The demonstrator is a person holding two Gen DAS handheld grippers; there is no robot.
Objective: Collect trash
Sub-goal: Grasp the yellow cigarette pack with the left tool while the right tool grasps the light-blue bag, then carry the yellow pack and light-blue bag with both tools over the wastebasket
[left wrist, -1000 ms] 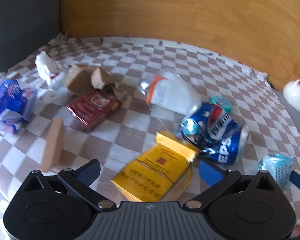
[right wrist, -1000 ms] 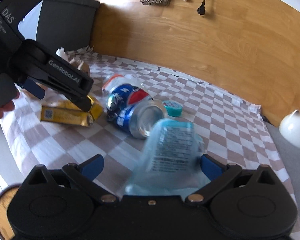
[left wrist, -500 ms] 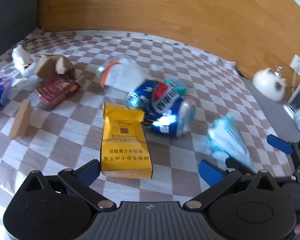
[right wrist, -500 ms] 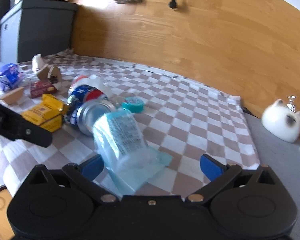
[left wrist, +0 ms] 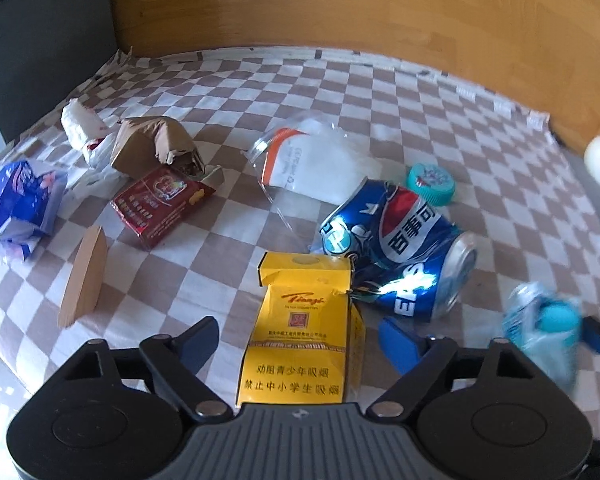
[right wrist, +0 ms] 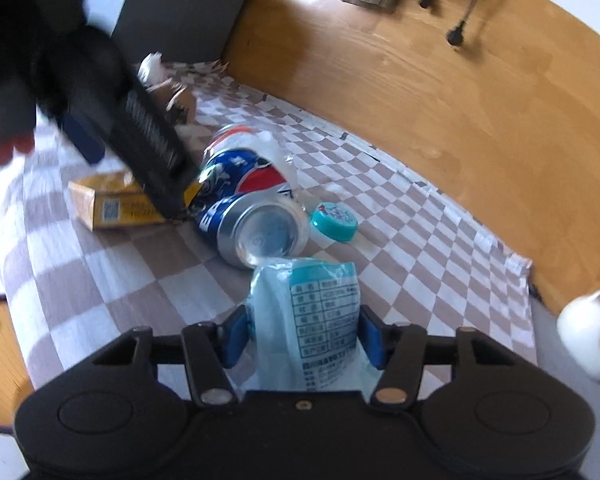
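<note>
The left gripper [left wrist: 298, 338] is closing, its blue fingers [left wrist: 198, 340] still apart on either side of the yellow cigarette pack [left wrist: 298, 344], which lies flat on the checkered cloth [left wrist: 440, 120] without touching either pad. The right gripper [right wrist: 302, 334] is closing too, its fingers [right wrist: 234, 336] pressed against the sides of a pale blue tissue packet [right wrist: 312, 320]. The packet's lower end is hidden behind the gripper body. Just beyond lie a crushed Pepsi can [right wrist: 256, 216] and a teal bottle cap [right wrist: 334, 222].
</note>
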